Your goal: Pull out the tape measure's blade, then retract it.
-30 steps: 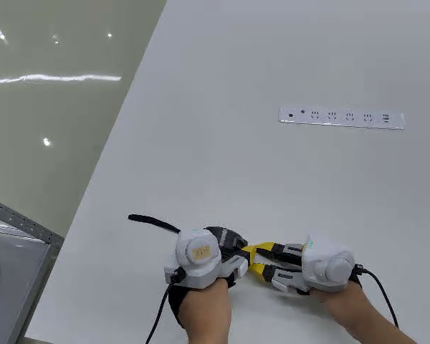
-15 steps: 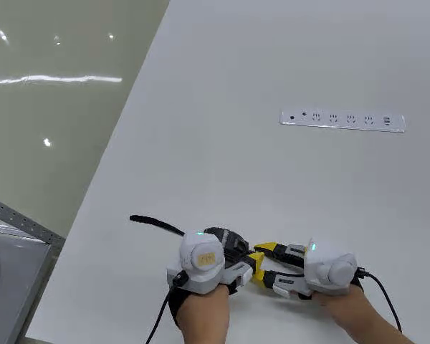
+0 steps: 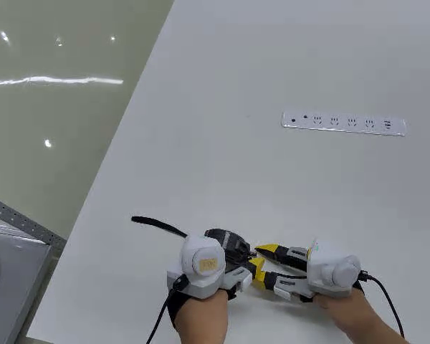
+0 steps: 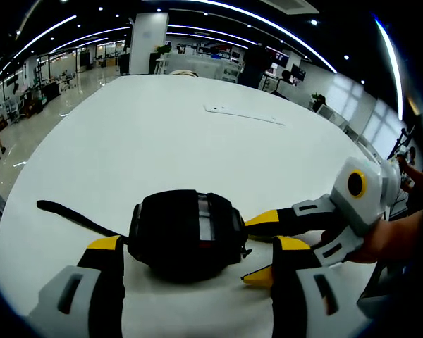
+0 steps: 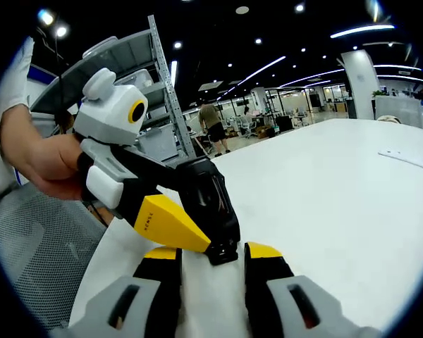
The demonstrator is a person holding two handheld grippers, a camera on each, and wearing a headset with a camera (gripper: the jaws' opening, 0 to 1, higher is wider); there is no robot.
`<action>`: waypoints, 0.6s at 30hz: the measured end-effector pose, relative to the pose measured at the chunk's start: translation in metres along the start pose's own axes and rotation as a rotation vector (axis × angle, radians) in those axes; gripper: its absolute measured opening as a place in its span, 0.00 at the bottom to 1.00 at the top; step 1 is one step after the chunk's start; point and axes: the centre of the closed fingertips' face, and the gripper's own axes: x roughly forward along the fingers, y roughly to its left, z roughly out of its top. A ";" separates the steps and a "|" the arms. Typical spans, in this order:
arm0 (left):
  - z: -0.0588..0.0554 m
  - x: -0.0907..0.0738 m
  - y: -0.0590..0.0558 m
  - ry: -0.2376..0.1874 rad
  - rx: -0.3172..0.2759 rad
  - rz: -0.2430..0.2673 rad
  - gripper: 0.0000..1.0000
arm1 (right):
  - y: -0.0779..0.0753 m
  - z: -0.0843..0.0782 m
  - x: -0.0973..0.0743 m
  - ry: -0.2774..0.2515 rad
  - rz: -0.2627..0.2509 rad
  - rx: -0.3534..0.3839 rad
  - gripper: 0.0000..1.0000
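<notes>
Tape measure (image 3: 228, 246) lies on white table (image 3: 272, 179) near front edge, strap (image 3: 158, 225) trailing left. Left gripper (image 4: 197, 248) jaws clamp its case. Right gripper (image 5: 213, 255) jaws stand slightly apart, flanking the blade tip.

My left hand (image 3: 201, 314) and right hand (image 3: 342, 308) sit low and close together. Each is wrapped round a gripper, and the two grippers point inward, nose to nose. My left gripper (image 4: 197, 243) has its jaws spread wide on either side of the tape (image 4: 187, 232); whether both press it I cannot tell. My right gripper (image 5: 213, 253) holds its jaws a little apart, the tape's tip between them.
</notes>
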 end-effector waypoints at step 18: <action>-0.001 -0.015 -0.004 -0.020 0.117 -0.095 0.85 | 0.006 0.007 -0.028 -0.039 -0.097 0.028 0.39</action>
